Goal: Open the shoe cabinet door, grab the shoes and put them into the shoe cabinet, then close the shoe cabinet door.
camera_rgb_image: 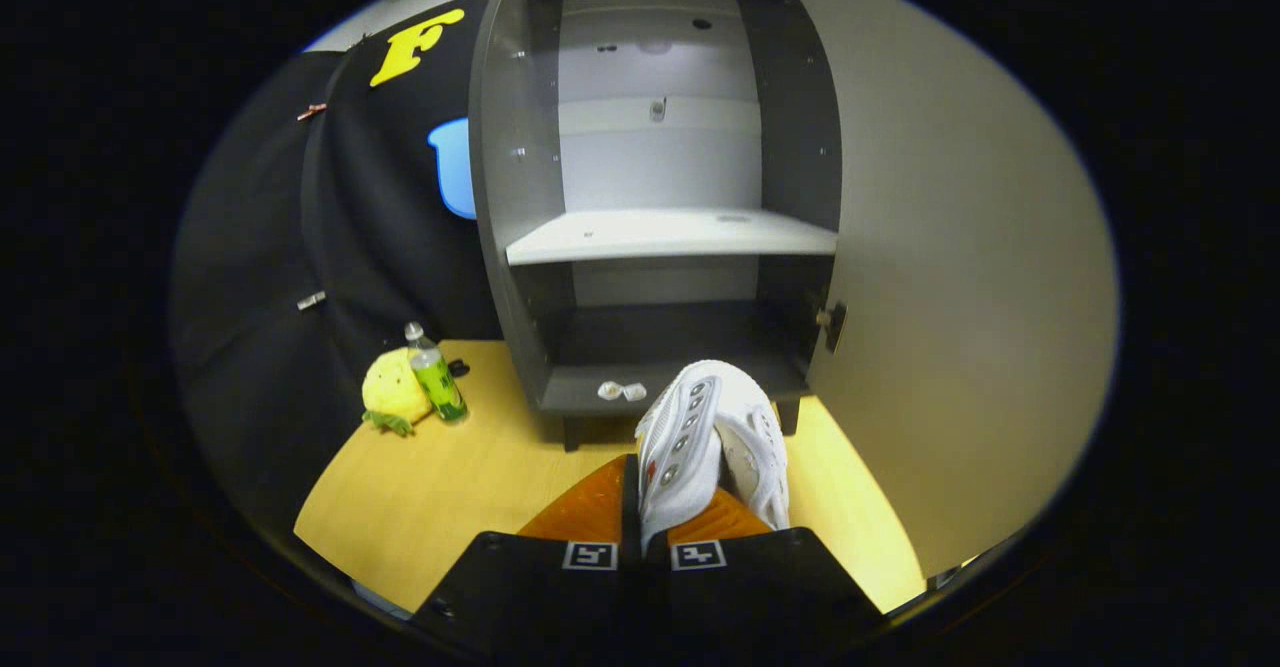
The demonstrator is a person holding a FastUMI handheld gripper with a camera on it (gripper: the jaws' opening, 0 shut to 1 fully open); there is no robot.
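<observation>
Gripper-mounted fisheye; faces open shoe cabinet [660, 237] head-on; close range

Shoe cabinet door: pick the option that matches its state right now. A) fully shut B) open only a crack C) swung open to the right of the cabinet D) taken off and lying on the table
C: the shoe cabinet door stands swung wide to the right of the shoe cabinet, whose shelf and inside are in plain sight, while the gripper holds a white shoe just before the opening.
</observation>
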